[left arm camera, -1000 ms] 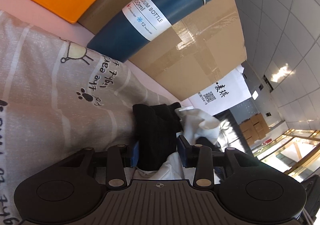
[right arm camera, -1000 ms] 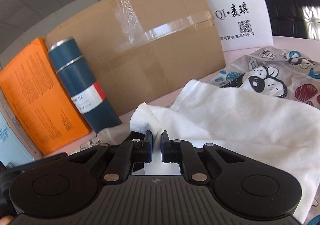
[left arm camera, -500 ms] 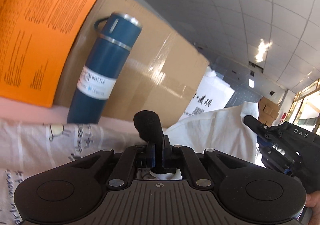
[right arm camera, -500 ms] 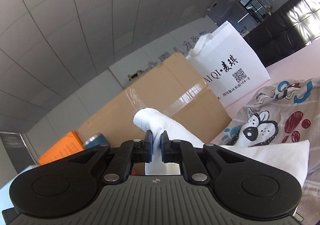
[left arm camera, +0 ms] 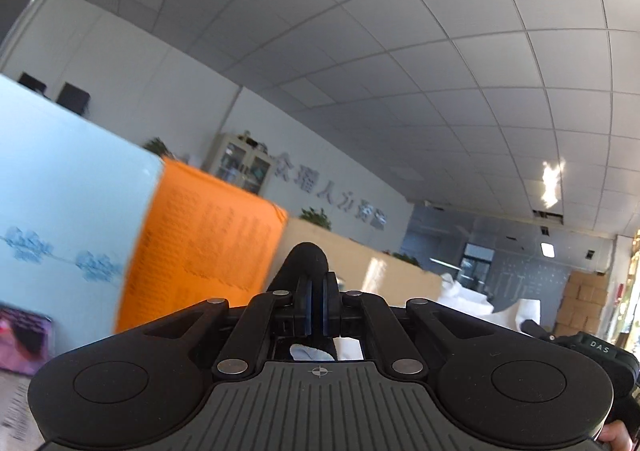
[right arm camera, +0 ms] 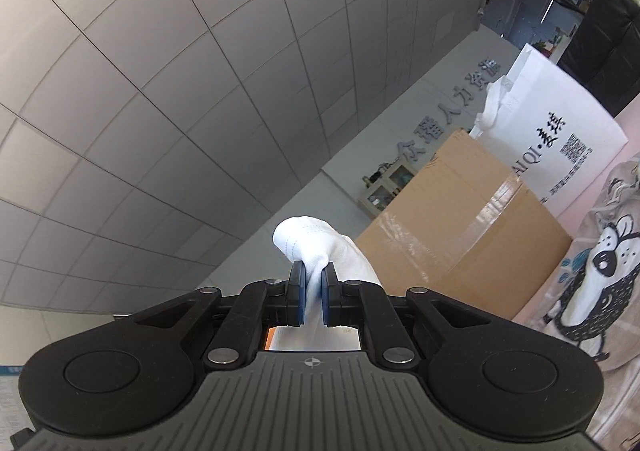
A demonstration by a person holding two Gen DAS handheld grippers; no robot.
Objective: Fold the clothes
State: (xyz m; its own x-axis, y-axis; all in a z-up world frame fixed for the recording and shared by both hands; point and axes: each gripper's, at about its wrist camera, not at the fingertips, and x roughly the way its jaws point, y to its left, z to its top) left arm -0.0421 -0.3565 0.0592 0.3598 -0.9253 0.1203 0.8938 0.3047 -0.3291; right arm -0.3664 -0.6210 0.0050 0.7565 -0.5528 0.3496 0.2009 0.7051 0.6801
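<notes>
My left gripper (left arm camera: 316, 285) is shut on a black part of a garment (left arm camera: 304, 257) that sticks up between the fingers; white cloth (left arm camera: 348, 349) shows below the jaws. My right gripper (right arm camera: 313, 275) is shut on a bunched corner of the white garment (right arm camera: 316, 237), which hangs down behind the fingers. Both grippers are raised and tilted up toward the ceiling. The other gripper (left arm camera: 592, 347) shows at the lower right of the left wrist view.
A cardboard box (right arm camera: 472, 235), a white bag with print (right arm camera: 560, 127) and a cartoon-dog print garment (right arm camera: 600, 275) lie to the right. An orange box (left arm camera: 200, 247) and a pale blue box (left arm camera: 60, 219) stand to the left.
Both grippers have lifted and tilted upward with the garment held. The table, the blue bottle and the printed cloth have dropped out of the left view.
</notes>
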